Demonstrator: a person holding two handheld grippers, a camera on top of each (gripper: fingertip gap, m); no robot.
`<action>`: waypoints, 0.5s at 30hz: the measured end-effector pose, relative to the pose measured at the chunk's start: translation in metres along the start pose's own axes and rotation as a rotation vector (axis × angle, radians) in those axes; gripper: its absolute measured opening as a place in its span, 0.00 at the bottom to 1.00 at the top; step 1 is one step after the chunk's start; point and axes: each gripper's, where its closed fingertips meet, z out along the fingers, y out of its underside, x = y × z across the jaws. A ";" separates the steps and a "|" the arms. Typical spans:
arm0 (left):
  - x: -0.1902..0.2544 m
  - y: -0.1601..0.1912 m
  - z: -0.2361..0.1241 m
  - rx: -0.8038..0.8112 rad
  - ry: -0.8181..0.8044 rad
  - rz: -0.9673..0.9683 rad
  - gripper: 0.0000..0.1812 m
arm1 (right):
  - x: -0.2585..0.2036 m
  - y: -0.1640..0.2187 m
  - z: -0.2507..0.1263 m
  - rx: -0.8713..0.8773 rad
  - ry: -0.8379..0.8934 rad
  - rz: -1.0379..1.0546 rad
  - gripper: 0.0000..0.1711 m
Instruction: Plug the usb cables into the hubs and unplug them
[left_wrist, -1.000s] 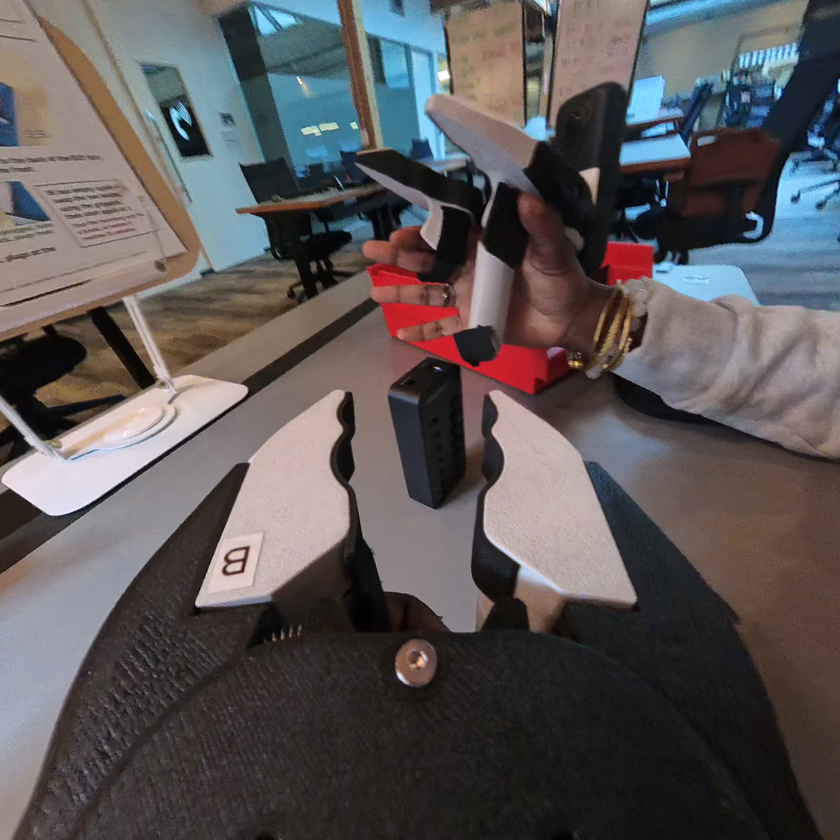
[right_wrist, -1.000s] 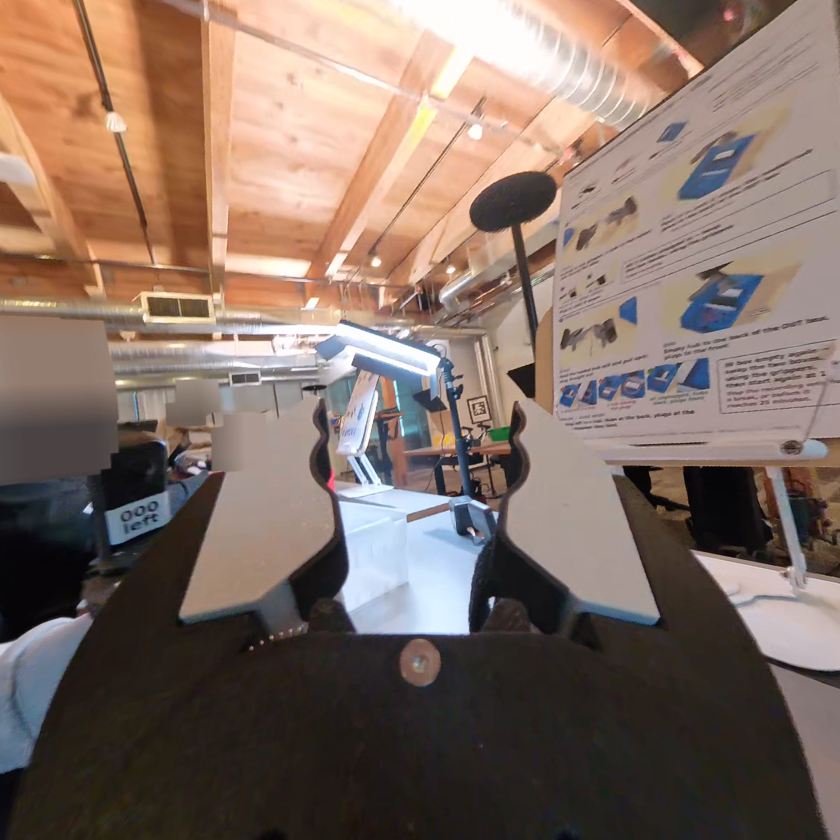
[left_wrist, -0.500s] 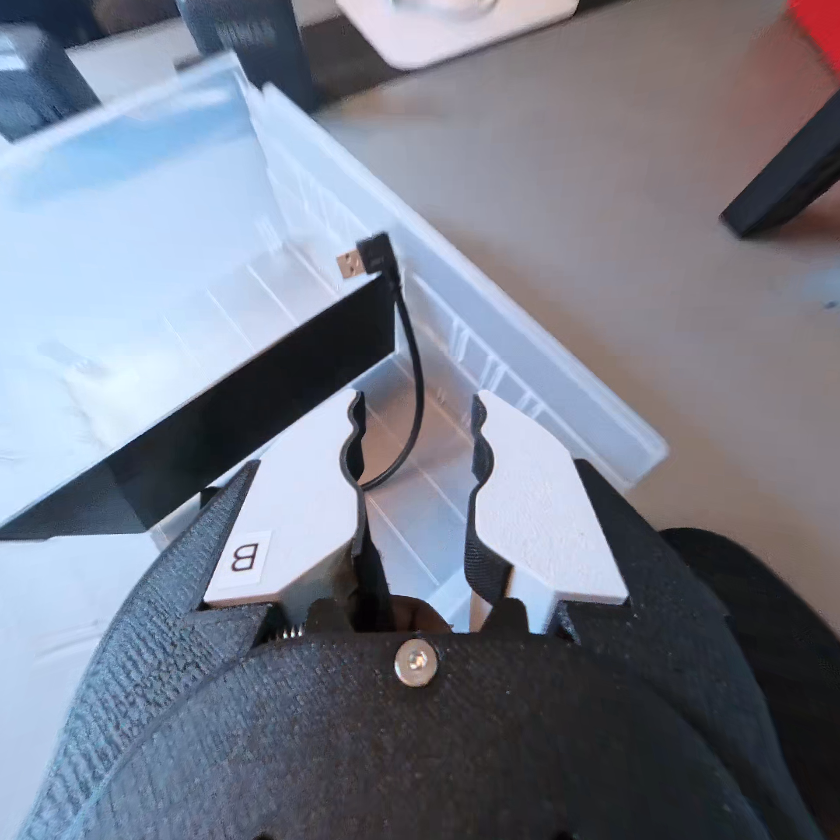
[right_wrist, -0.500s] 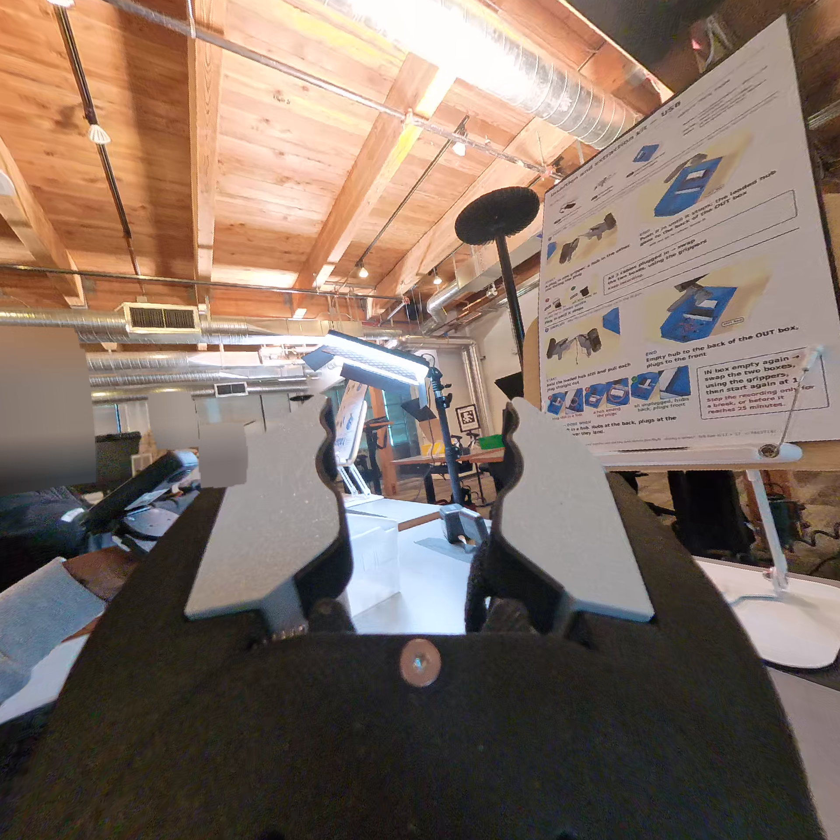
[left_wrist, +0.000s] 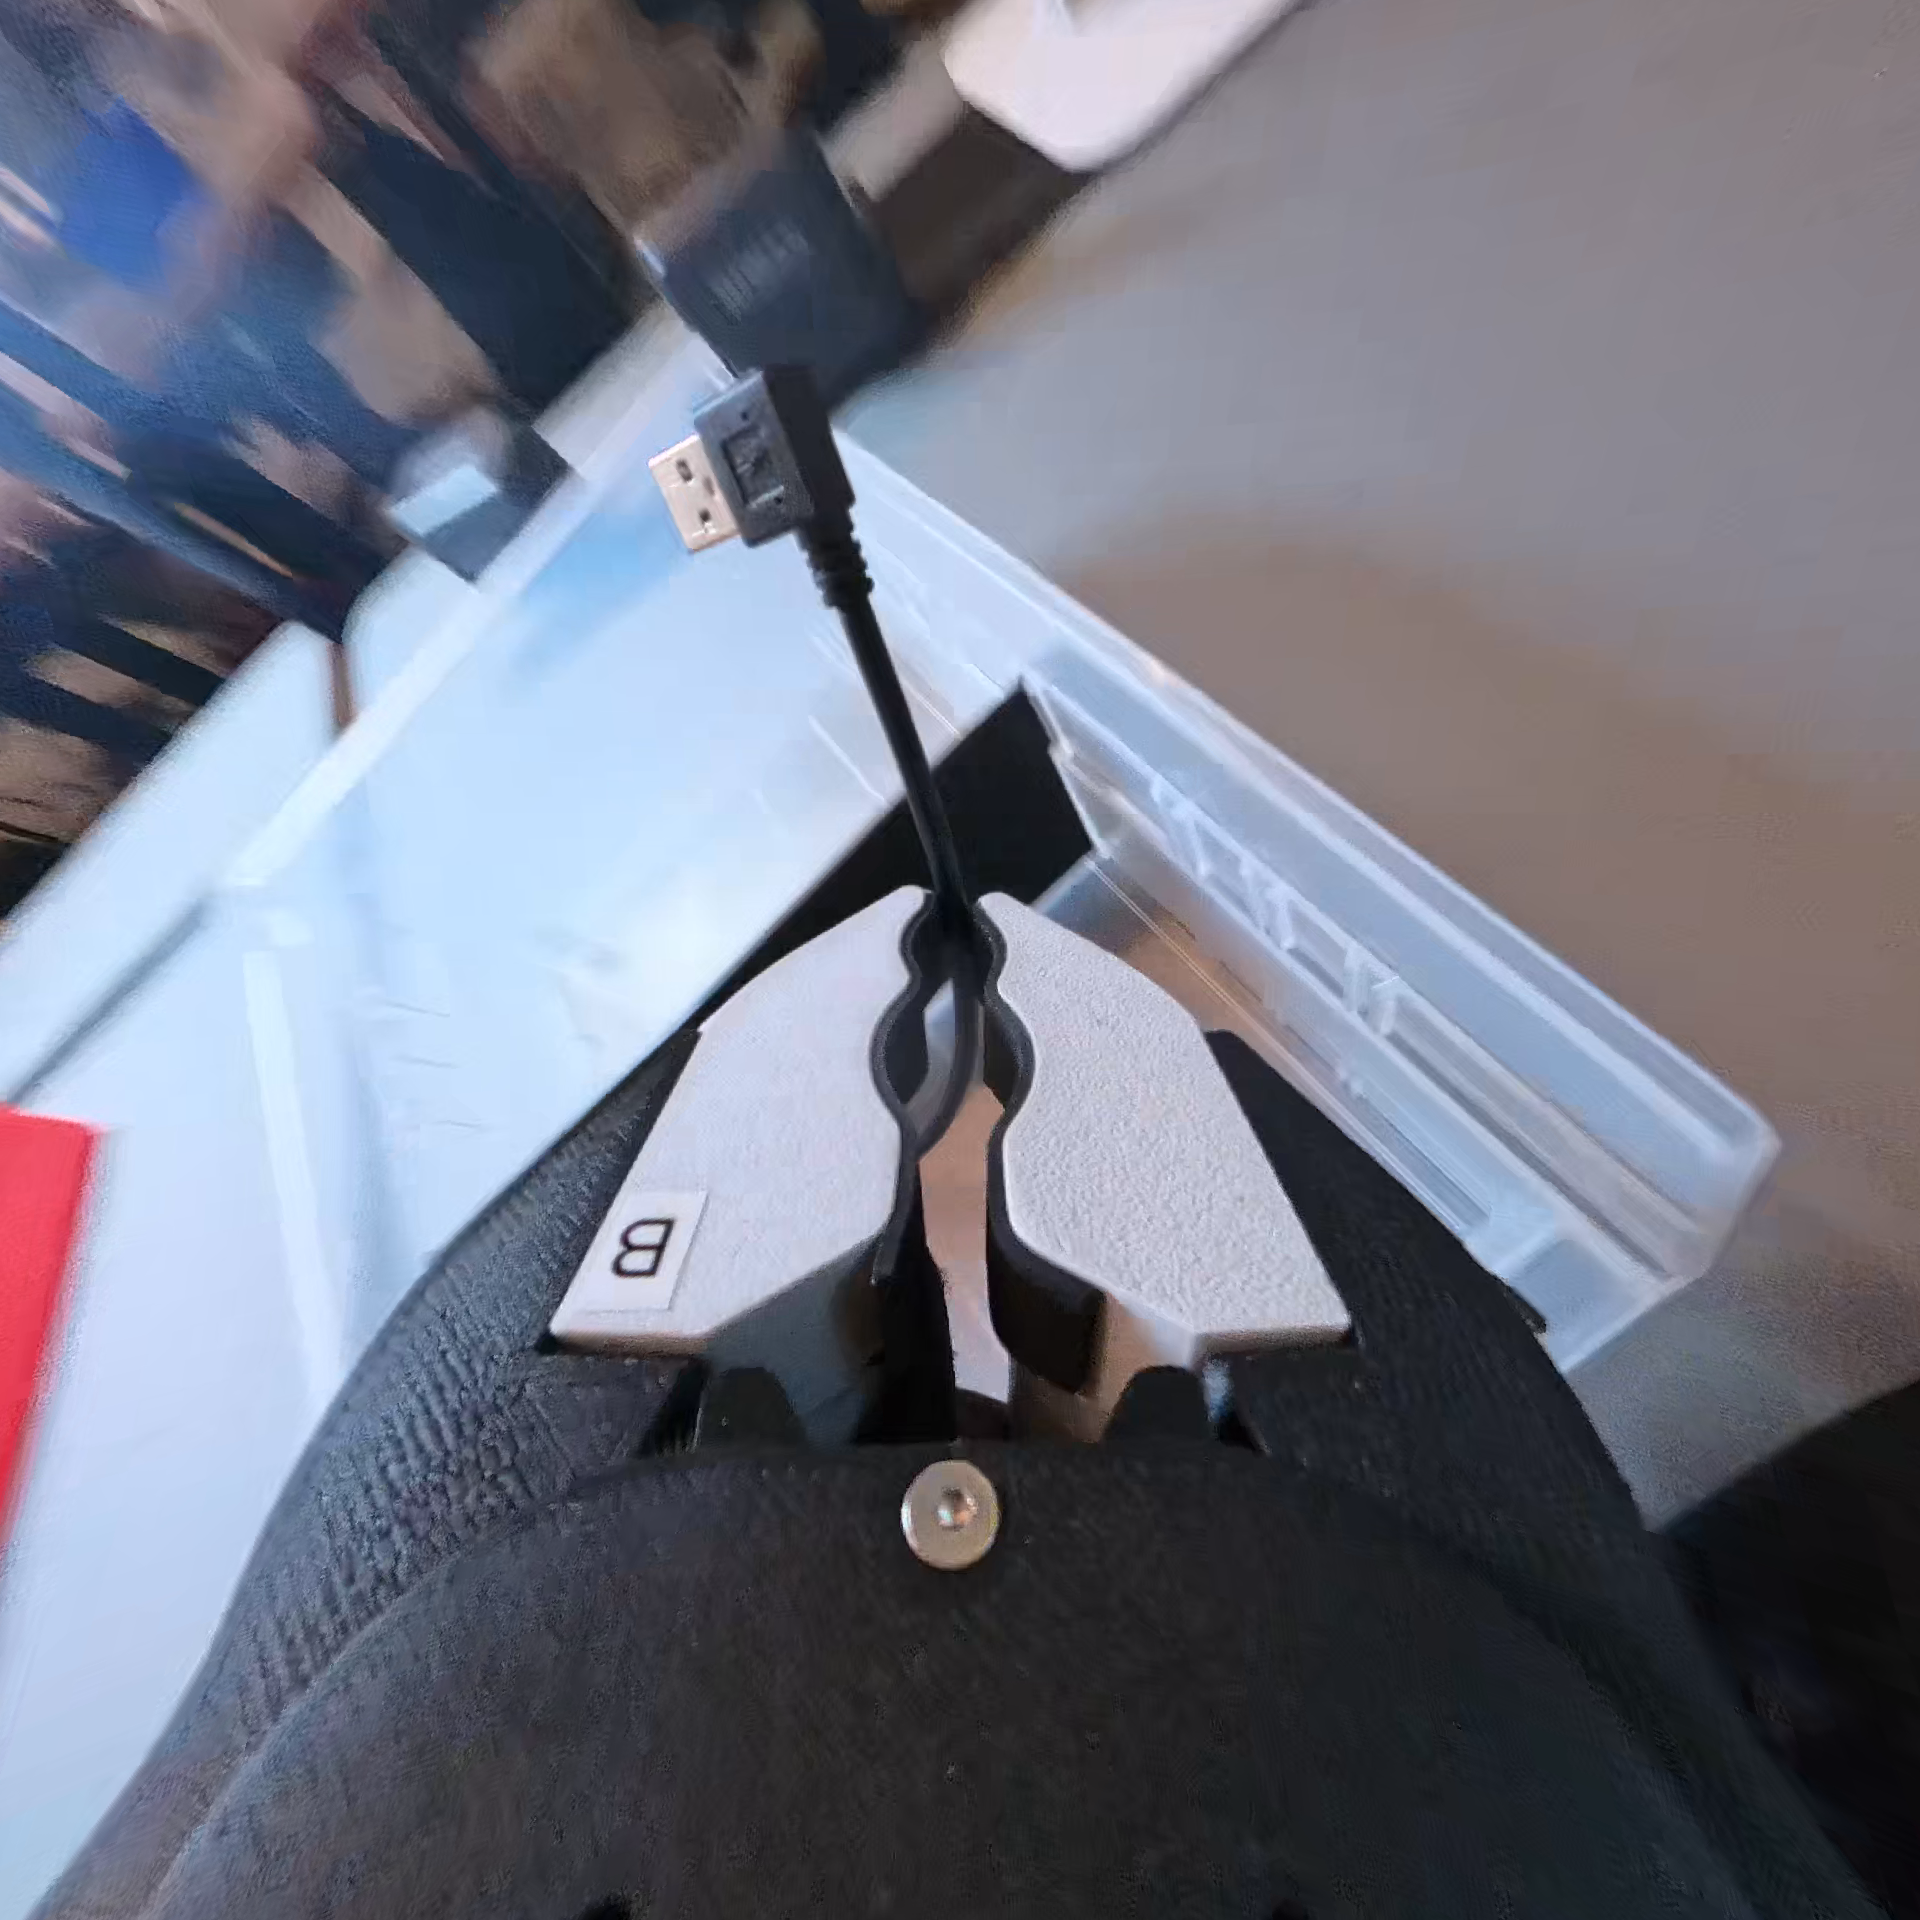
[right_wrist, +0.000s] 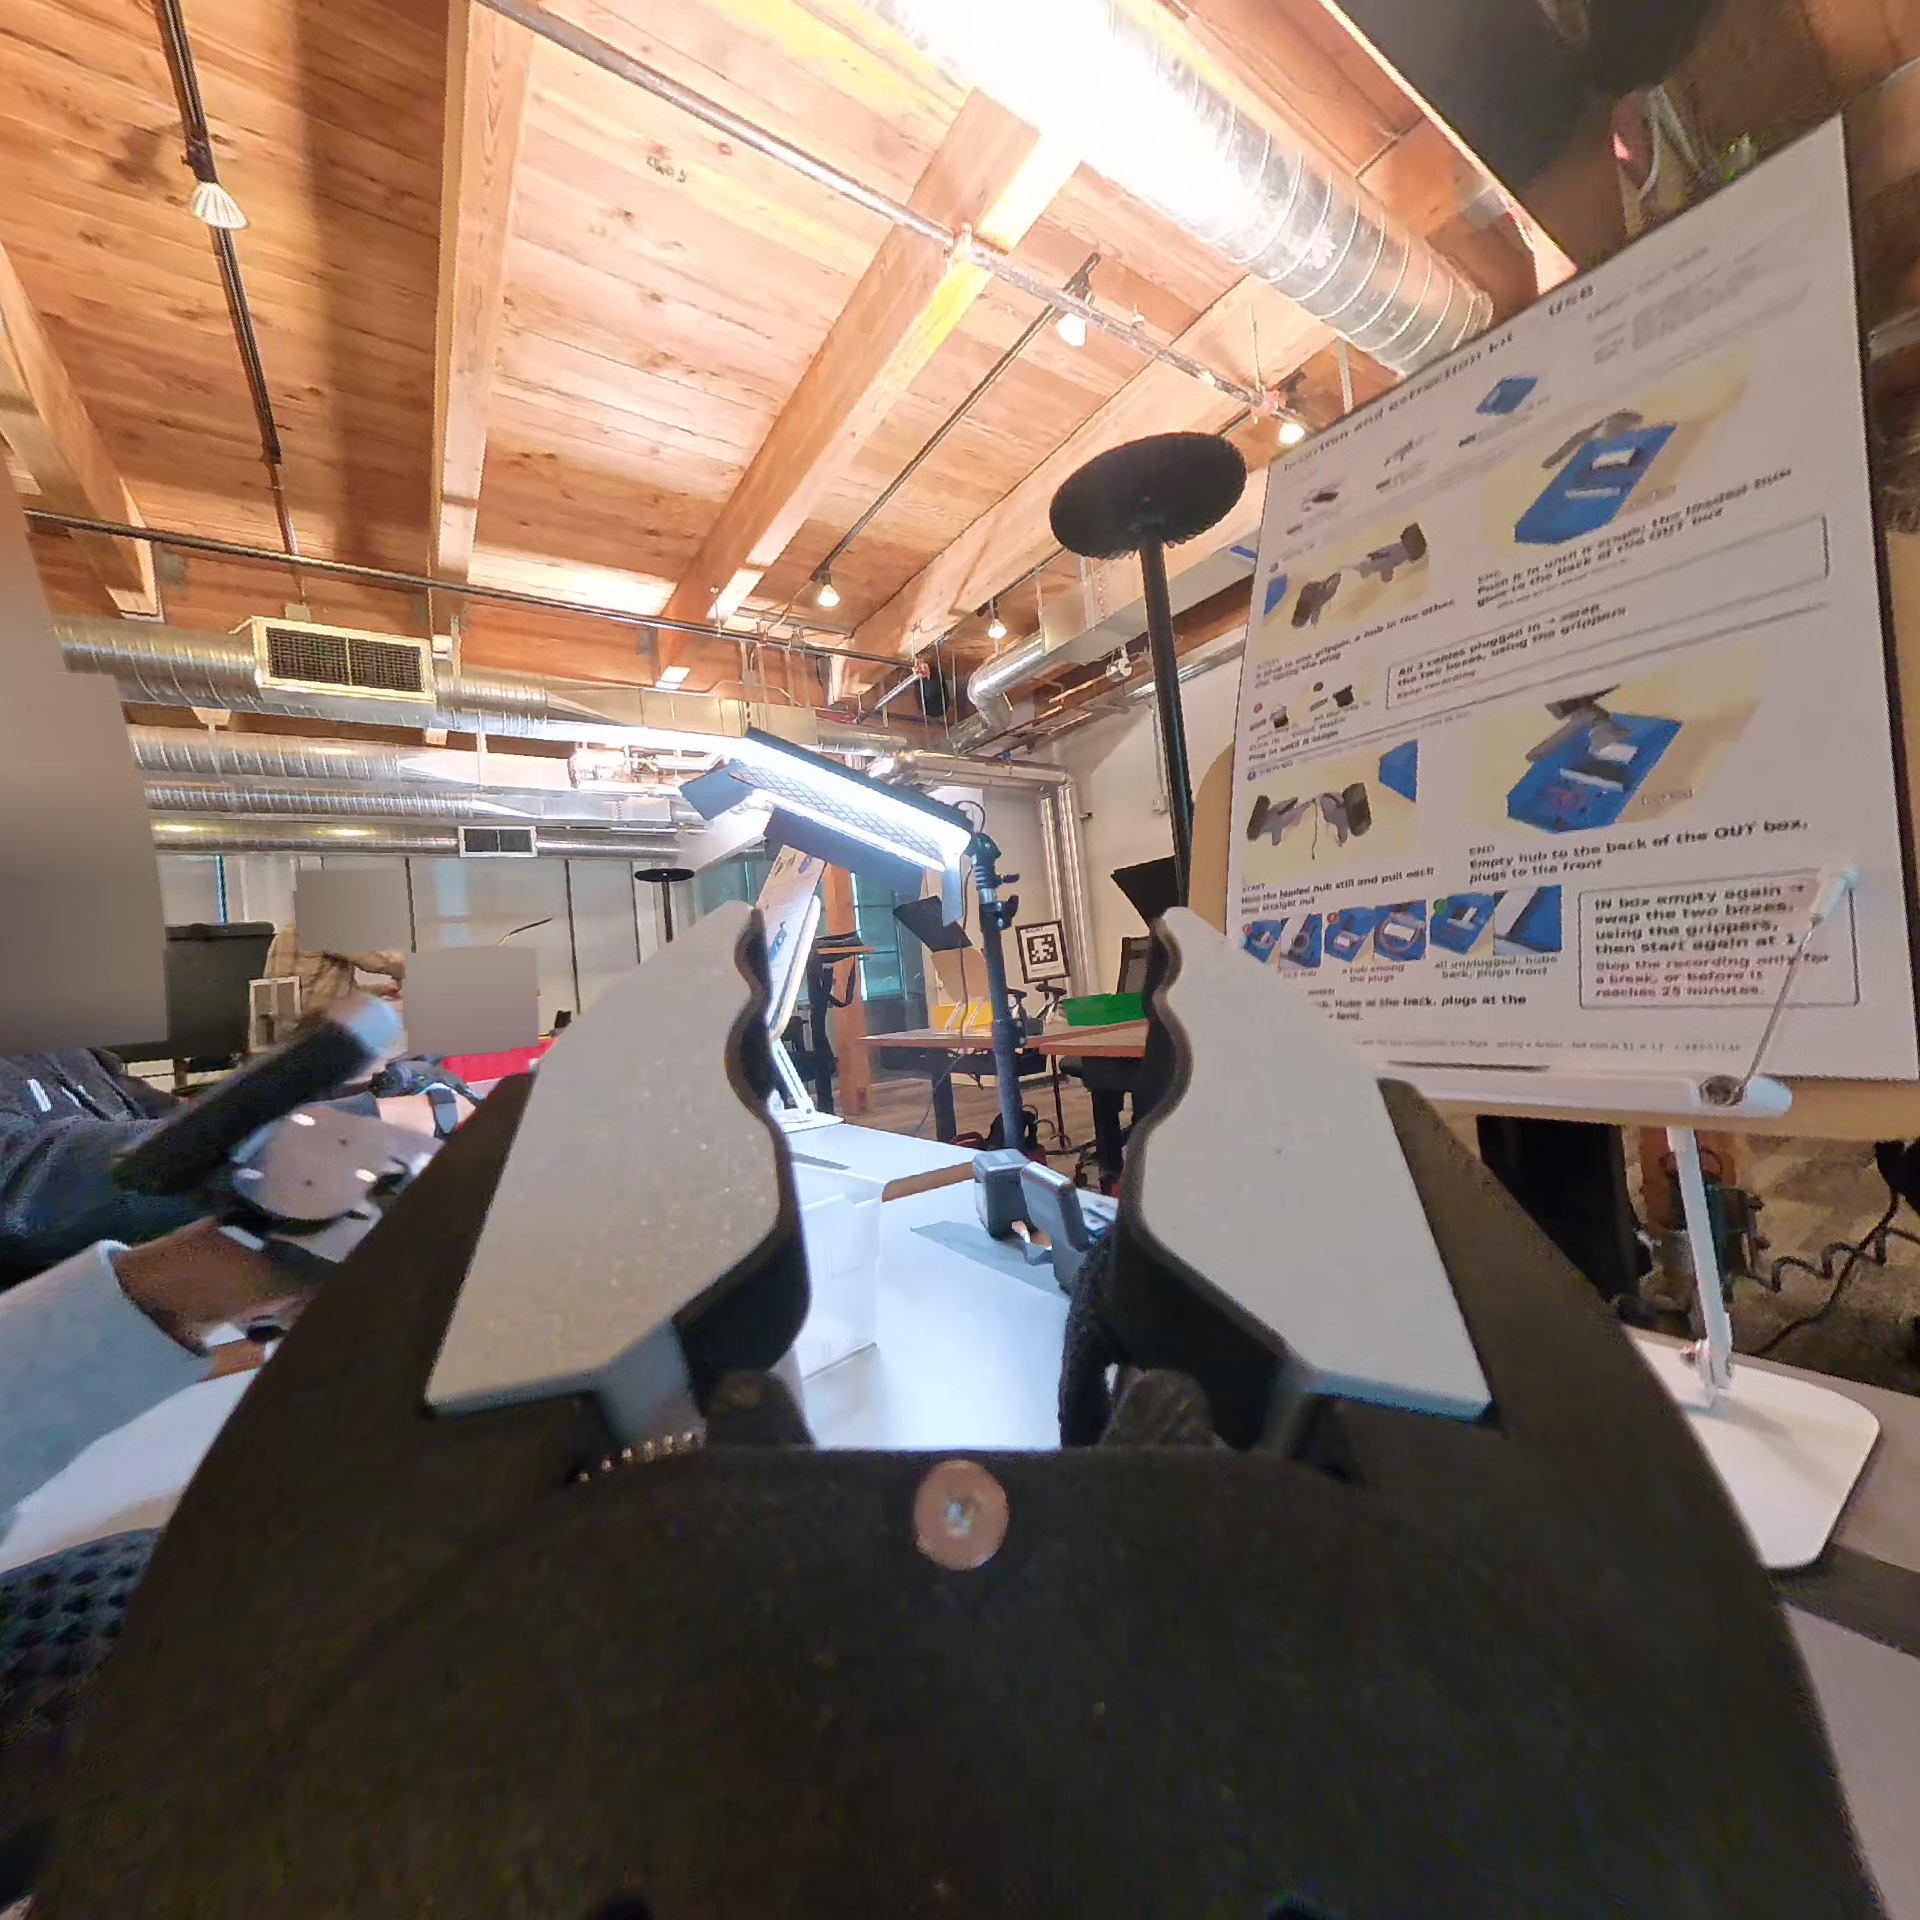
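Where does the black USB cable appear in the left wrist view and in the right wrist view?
Left wrist view: the USB cable runs up the centre, pinched at the tips of the left tongs, its plug free at the top.
Right wrist view: not in it; the right tongs are open and empty.
Shared landmark: the clear plastic bin, seen in the right wrist view between the fingers.
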 end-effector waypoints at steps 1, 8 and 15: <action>-0.005 -0.012 -0.013 0.059 -0.058 0.038 0.03 | -0.002 -0.003 0.000 0.006 0.000 -0.014 0.40; 0.037 -0.115 -0.098 0.455 -0.265 0.408 0.03 | -0.035 -0.034 -0.001 0.036 -0.019 -0.179 0.38; 0.157 -0.140 -0.076 0.527 -0.218 0.726 0.02 | -0.091 -0.013 -0.043 -0.161 0.027 -0.156 0.26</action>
